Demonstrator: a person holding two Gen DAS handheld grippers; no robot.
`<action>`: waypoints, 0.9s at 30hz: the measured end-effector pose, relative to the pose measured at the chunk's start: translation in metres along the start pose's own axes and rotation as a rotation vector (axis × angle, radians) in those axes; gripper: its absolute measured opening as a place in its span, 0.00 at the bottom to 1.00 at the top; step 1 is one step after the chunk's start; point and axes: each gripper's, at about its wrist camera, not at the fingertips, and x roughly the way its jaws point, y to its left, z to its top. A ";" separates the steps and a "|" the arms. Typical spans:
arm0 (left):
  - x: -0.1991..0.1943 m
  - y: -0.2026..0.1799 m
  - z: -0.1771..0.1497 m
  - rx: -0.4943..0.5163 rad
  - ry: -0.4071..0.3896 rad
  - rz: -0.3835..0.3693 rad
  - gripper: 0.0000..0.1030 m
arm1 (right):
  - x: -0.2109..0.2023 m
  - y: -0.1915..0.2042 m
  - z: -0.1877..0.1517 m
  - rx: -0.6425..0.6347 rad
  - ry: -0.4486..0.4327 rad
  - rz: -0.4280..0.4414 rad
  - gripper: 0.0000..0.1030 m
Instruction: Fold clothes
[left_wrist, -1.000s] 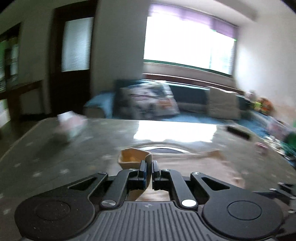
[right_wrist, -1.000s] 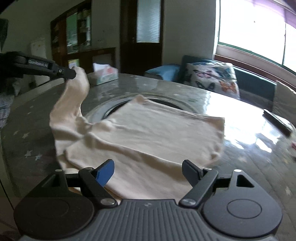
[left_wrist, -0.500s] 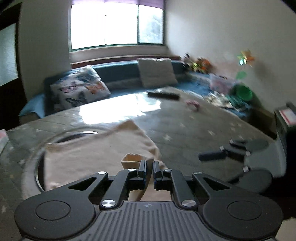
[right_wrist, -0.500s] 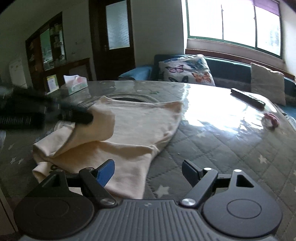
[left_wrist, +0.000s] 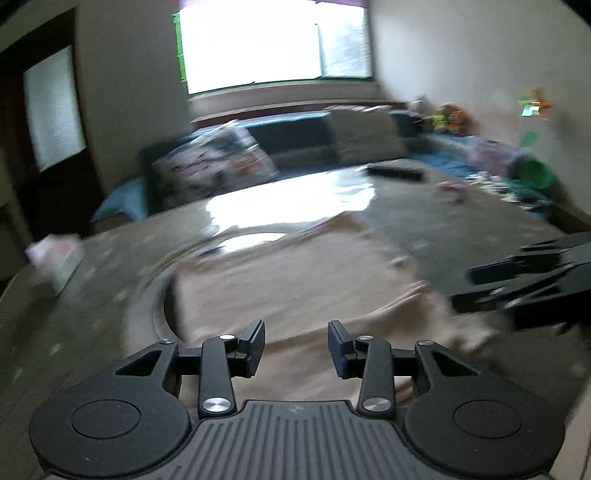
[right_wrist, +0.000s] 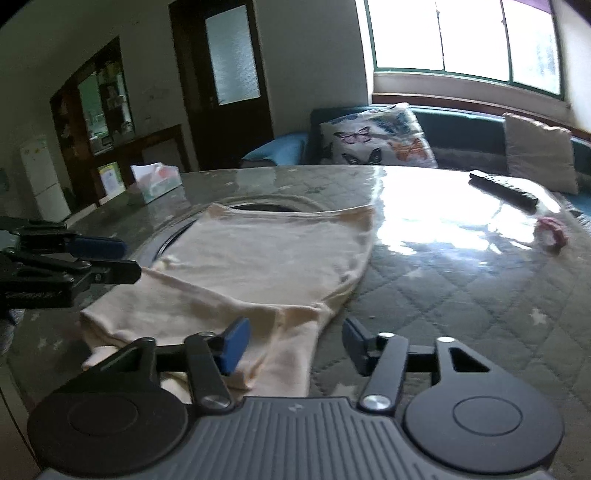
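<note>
One shirt flat on worktop. Left gripper open above shirt; right gripper open, low at hem.

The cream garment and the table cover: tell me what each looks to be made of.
Cream garment: soft matte knit, probably cotton jersey; it drapes limply, with stitched hems and soft folds.
Table cover: grey quilted fabric with diamond stitching and stars, seemingly under a clear glossy layer, since it mirrors the window glare.

No legible text, label, brand or number is showing in either view; the tissue box beyond the fingers is bearing only an indistinct printed pattern.
</note>
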 end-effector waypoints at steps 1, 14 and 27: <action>0.001 0.007 -0.005 -0.011 0.014 0.024 0.38 | 0.004 0.002 0.001 -0.001 0.006 0.011 0.48; 0.002 0.040 -0.046 -0.059 0.098 0.060 0.38 | 0.047 0.012 0.003 0.008 0.091 0.018 0.06; -0.002 0.042 -0.033 -0.042 0.067 0.053 0.39 | 0.038 0.004 0.010 0.015 0.062 -0.034 0.08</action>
